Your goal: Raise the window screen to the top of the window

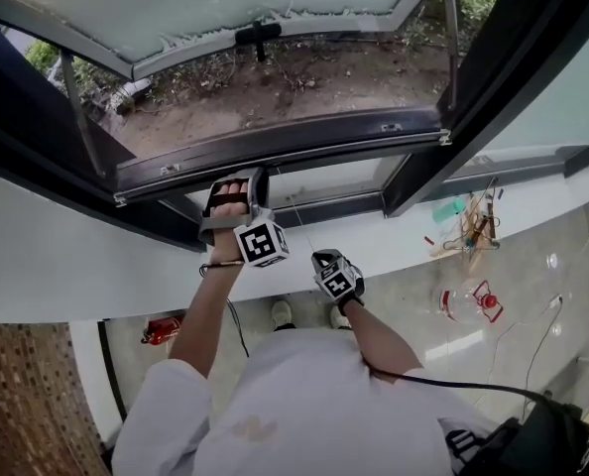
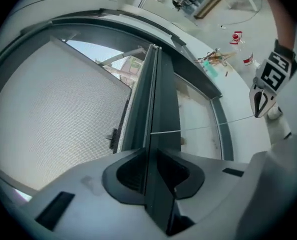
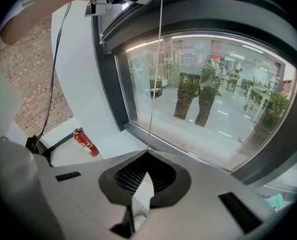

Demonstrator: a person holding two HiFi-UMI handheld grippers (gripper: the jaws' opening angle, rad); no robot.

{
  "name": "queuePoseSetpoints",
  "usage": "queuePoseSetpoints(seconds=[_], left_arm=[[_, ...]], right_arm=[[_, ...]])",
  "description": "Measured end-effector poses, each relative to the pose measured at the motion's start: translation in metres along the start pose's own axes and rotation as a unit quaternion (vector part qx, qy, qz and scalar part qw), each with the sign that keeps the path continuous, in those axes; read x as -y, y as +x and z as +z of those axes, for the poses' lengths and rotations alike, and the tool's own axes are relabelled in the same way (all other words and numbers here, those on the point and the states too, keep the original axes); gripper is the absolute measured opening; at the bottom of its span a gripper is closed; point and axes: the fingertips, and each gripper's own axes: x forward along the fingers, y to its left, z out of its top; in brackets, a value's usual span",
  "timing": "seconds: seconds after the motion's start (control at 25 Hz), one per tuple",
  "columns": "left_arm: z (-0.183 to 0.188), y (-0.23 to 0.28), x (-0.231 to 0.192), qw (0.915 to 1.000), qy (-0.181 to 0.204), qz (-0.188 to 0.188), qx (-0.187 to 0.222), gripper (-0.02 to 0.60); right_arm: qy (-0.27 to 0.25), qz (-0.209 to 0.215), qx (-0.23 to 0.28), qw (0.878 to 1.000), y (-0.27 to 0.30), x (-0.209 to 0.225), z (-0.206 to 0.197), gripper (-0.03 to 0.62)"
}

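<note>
A dark window-screen bar (image 1: 275, 152) runs along the lower edge of the open window. My left gripper (image 1: 243, 178) is raised to it. In the left gripper view the bar (image 2: 156, 99) passes straight between the jaws, and the left gripper (image 2: 149, 156) is shut on it. A pale meshed panel (image 2: 53, 114) lies to the bar's left. My right gripper (image 1: 326, 260) hangs lower, in front of the fixed pane. A thin pull cord (image 3: 156, 74) drops from above into the tips of the right gripper (image 3: 147, 156), which is shut on it.
The window sash (image 1: 225, 8) swings outward over bare soil. A white sill (image 1: 394, 241) carries clutter (image 1: 471, 228) at the right. A red fire extinguisher (image 1: 163, 328) stands on the floor at the left, beside a brick wall (image 1: 27, 395). A black cable (image 1: 453, 385) trails right.
</note>
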Motion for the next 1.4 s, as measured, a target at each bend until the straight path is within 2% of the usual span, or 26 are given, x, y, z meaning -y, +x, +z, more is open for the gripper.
queuePoseSetpoints(seconds=[0.12,0.24,0.4,0.52,0.68,0.8,0.84,0.88,0.92,1.04,1.08,1.16,1.28,1.4], left_arm=[[0.000,-0.006,0.004,0.9999,-0.008,0.004,0.006,0.064],[0.001,-0.005,0.001,0.9996,-0.020,-0.014,0.015,0.064],[0.002,-0.005,-0.008,0.9933,-0.101,-0.034,0.043,0.064],[0.006,-0.009,-0.015,0.9844,-0.161,-0.034,0.062,0.064],[0.004,-0.021,-0.026,0.9642,-0.249,-0.030,0.085,0.066],[0.004,-0.033,-0.031,0.9502,-0.293,-0.028,0.102,0.064],[0.002,-0.038,-0.033,0.9446,-0.309,-0.026,0.106,0.061],[0.001,-0.043,-0.034,0.9360,-0.333,-0.023,0.112,0.029],[-0.001,-0.047,-0.035,0.9234,-0.365,-0.020,0.117,0.006],[-0.008,-0.056,-0.034,0.8759,-0.464,-0.015,0.133,0.002],[-0.011,-0.059,-0.034,0.8639,-0.485,-0.011,0.135,0.002],[-0.017,-0.065,-0.033,0.8506,-0.508,-0.003,0.135,0.002],[-0.023,-0.071,-0.027,0.8404,-0.526,0.002,0.132,0.002],[-0.023,-0.074,-0.021,0.8251,-0.548,-0.003,0.136,0.002]], right_arm=[[-0.004,0.000,-0.012,1.000,-0.001,-0.009,-0.014,0.002],[-0.003,-0.005,-0.008,1.000,-0.002,-0.005,-0.013,0.002],[-0.012,-0.014,0.002,1.000,-0.007,0.002,-0.008,0.002],[-0.013,-0.026,0.012,1.000,-0.012,0.008,-0.006,0.002],[-0.016,-0.023,0.018,0.999,-0.012,0.003,-0.004,0.002],[-0.019,-0.018,0.020,0.999,-0.008,-0.004,-0.003,0.002],[-0.020,-0.015,0.021,0.999,-0.006,-0.006,-0.002,0.002],[-0.019,-0.011,0.023,0.999,-0.003,-0.008,-0.002,0.002],[-0.018,-0.009,0.025,1.000,-0.002,-0.009,-0.002,0.002],[-0.012,-0.009,0.030,0.999,-0.002,-0.009,-0.001,0.002],[-0.012,-0.011,0.031,0.999,-0.003,-0.009,0.000,0.002],[-0.013,-0.013,0.035,0.999,-0.003,-0.009,0.004,0.002],[-0.015,-0.014,0.036,0.999,-0.002,-0.010,0.007,0.002],[-0.017,-0.013,0.034,0.999,-0.003,-0.013,0.014,0.002]])
